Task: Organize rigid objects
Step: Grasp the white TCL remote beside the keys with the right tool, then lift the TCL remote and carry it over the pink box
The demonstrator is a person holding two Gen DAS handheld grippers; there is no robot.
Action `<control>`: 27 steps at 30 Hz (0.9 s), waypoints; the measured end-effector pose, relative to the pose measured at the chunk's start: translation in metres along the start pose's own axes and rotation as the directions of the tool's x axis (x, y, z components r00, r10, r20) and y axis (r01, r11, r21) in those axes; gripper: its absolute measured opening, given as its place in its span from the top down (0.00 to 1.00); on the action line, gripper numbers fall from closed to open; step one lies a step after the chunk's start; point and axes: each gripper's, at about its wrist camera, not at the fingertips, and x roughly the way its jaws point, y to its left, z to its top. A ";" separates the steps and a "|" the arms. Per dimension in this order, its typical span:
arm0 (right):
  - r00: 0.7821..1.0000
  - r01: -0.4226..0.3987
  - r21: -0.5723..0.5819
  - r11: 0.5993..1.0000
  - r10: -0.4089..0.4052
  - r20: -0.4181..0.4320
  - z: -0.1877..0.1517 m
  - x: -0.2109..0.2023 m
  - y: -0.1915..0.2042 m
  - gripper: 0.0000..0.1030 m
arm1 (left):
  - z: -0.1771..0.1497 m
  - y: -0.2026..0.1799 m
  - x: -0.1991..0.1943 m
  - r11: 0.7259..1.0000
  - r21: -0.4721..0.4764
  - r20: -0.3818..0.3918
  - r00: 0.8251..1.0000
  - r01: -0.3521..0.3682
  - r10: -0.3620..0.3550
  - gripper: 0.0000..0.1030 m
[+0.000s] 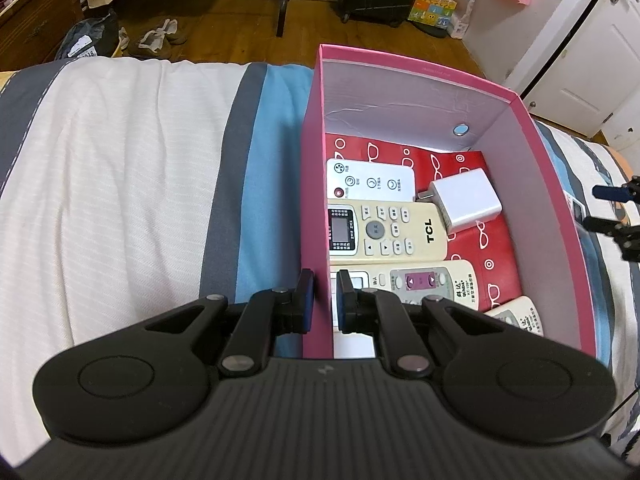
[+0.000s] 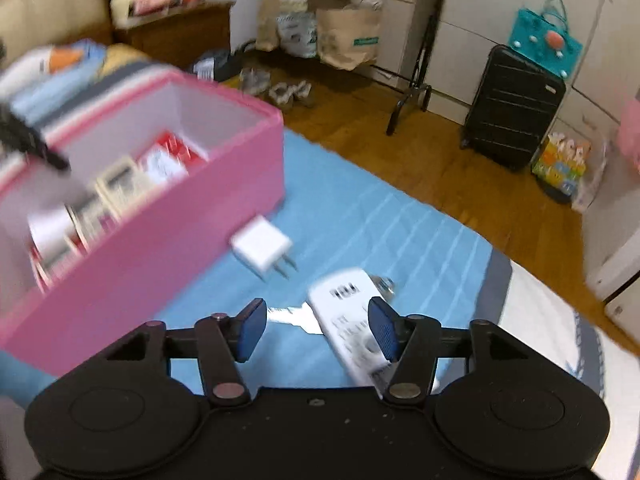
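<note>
**Pink box steadied, white remote next in line**

Pink rectangular cardboard box, open top, sits on the striped bedspread at centre-right of the left wrist view. Inside, lower half of the box: cream TCL remote, flat white fan remote, white cube charger, two more cream remotes nearer the camera, all on red patterned paper.

Left gripper: jaws nearly closed, pinching the box's near-left wall, one pad outside, one inside. It looks like it is bracing the box.

Right gripper: jaws wide apart, nothing held. The right wrist view is motion-blurred. A slim white plastic remote lies on the blue cloth between the jaws, bottom centre, its near end running under the right finger; contact cannot be judged. A silver metal key pokes out left of it. A small white two-prong plug adapter lies mid-frame, just beside the box's outer wall.

Likely step: grab the white remote. Do it well by centring the jaws across its narrow width, clear of the key, closing squarely, and keeping the box pinned.
</note>
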 end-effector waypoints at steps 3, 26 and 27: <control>1.000 0.008 -0.039 0.999 -0.009 -0.019 -0.005 0.012 -0.006 0.36 | 0.002 -0.002 0.001 1.000 0.000 -0.005 1.000 -0.009 0.009 0.91; 0.940 0.125 0.401 0.908 0.021 -0.341 0.008 0.056 -0.052 0.32 | 0.006 0.002 0.006 1.000 -0.021 -0.023 1.000 -0.012 0.011 0.91; 0.931 0.129 0.433 0.892 0.042 -0.363 0.005 0.056 -0.052 0.31 | 0.006 0.002 0.006 1.000 -0.020 -0.023 1.000 -0.011 0.011 0.91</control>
